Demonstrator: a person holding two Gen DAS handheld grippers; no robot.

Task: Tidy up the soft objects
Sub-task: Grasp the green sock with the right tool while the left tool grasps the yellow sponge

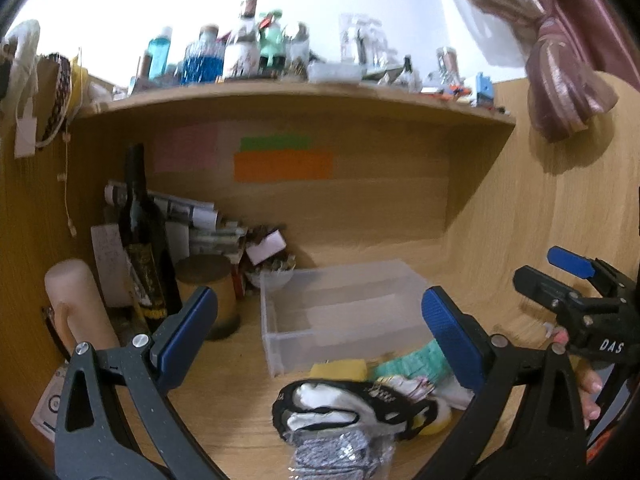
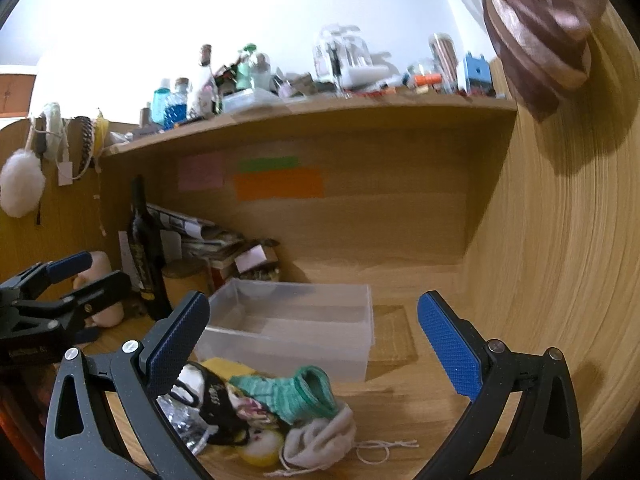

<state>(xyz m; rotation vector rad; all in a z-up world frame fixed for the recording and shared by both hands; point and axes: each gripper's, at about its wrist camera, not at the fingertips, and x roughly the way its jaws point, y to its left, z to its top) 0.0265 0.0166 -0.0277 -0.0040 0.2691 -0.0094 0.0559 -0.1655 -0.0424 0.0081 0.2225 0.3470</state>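
I have my left gripper (image 1: 320,336) spread wide with nothing between its blue pads, hanging over the heap of soft things at the bottom centre of the left wrist frame. My right gripper (image 2: 314,342) is equally agape and empty. The pile lies on the wooden desk (image 2: 420,400): a black-and-white fabric glove (image 1: 344,404), a teal knitted sock (image 2: 296,394), a pale grey drawstring pouch (image 2: 320,440) and a yellow sponge (image 1: 340,370). Just behind the pile, mid-frame, sits a clear plastic storage bin (image 2: 288,350). A dark glass bottle (image 1: 142,248) stands upright at left.
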